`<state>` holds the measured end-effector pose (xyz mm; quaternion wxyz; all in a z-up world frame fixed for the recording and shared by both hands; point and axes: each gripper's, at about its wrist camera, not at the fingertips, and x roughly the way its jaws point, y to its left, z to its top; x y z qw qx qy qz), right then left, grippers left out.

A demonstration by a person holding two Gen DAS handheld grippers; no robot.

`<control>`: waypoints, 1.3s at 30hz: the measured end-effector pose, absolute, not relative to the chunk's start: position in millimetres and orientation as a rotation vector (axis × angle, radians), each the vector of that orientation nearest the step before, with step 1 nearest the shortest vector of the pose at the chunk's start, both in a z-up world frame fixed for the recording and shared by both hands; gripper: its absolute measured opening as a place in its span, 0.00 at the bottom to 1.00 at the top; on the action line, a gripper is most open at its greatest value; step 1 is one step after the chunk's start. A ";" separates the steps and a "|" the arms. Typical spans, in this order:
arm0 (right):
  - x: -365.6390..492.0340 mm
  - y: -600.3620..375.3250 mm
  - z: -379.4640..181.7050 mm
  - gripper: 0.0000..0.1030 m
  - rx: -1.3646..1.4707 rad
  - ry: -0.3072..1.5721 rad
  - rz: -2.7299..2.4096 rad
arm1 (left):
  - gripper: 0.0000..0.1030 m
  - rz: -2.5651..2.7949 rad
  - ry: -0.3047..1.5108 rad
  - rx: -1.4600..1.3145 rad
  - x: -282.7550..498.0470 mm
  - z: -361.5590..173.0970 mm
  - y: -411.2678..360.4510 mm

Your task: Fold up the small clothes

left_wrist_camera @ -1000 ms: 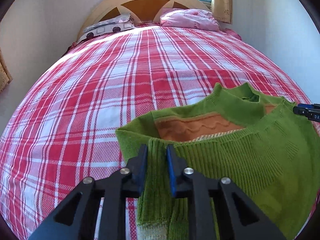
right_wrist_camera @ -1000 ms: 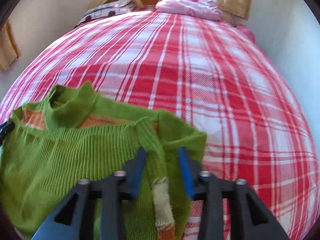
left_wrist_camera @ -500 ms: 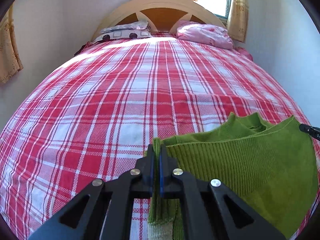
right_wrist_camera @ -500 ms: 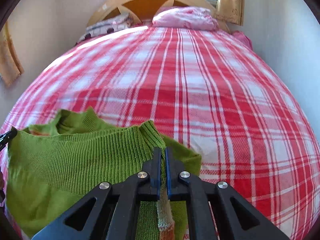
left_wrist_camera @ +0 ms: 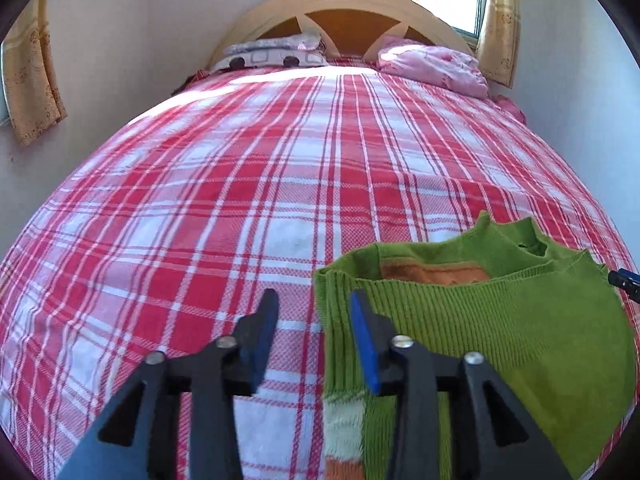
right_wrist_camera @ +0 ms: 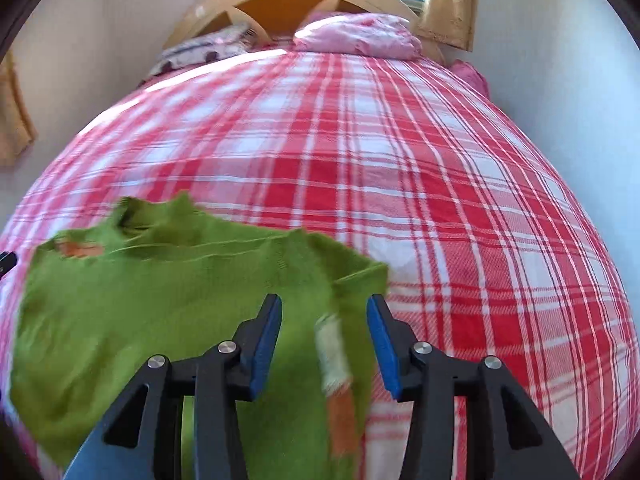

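L gripper (left_wrist_camera: 314, 320) fingers spread wide, holding nothing; sweater (left_wrist_camera: 500, 328) edge lies just by its R finger. R gripper (right_wrist_camera: 323, 326) also spread, empty, sleeve w/ white-orange cuff (right_wrist_camera: 334, 364) lying between the fingers. Green sweater sits folded on the plaid bed (left_wrist_camera: 240, 200), near the foot end, collar twd the headboard (left_wrist_camera: 344, 4). Looks like a fold was just laid down & let go. Next prob: pick new grab spots on the sleeves/sides, close on both layers evenly, fold again w/o dragging.
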<state>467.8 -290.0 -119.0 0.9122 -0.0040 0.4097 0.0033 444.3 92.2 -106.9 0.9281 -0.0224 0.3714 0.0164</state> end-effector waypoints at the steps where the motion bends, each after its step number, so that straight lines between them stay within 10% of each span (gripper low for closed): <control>1: 450.2 -281.9 -113.1 0.44 -0.008 0.832 0.046 | 0.64 0.037 0.732 -0.045 430.5 -100.4 93.6; 7: 370.2 -237.0 -134.3 0.45 -0.072 0.879 0.237 | 0.85 0.010 0.693 0.032 361.2 -105.0 78.9; 39: 318.7 -271.1 -175.2 0.47 -0.065 0.863 0.056 | 1.00 0.033 0.860 0.084 357.0 -162.7 68.7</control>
